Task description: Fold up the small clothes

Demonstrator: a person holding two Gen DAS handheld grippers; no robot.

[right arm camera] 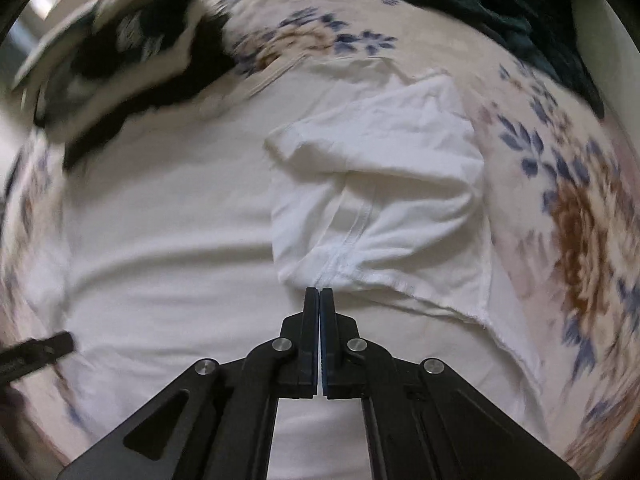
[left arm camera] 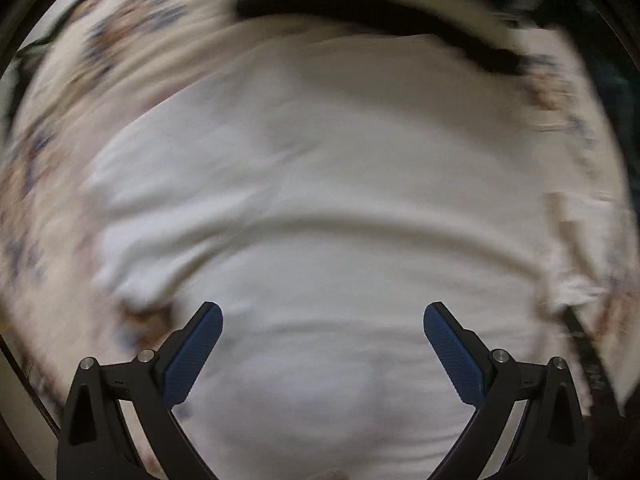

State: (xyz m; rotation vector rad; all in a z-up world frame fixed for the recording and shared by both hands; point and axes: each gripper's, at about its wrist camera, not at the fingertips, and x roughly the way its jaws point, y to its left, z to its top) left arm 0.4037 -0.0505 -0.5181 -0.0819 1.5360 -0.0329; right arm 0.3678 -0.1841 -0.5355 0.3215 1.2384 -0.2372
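A white garment (right arm camera: 200, 216) lies spread on a floral bedsheet (right arm camera: 568, 216). Its right sleeve part (right arm camera: 380, 184) is folded over onto the body. My right gripper (right arm camera: 320, 292) is shut, its tips at the lower edge of that folded part, pinching the white cloth at the seam. In the left wrist view the white garment (left arm camera: 320, 184) fills the blurred frame. My left gripper (left arm camera: 322, 316) is open and empty just above the cloth.
A black and white garment (right arm camera: 132, 52) lies at the far left of the bed; it shows as a dark band (left arm camera: 360, 12) in the left wrist view. A dark green cloth (right arm camera: 500, 4) lies at the far right.
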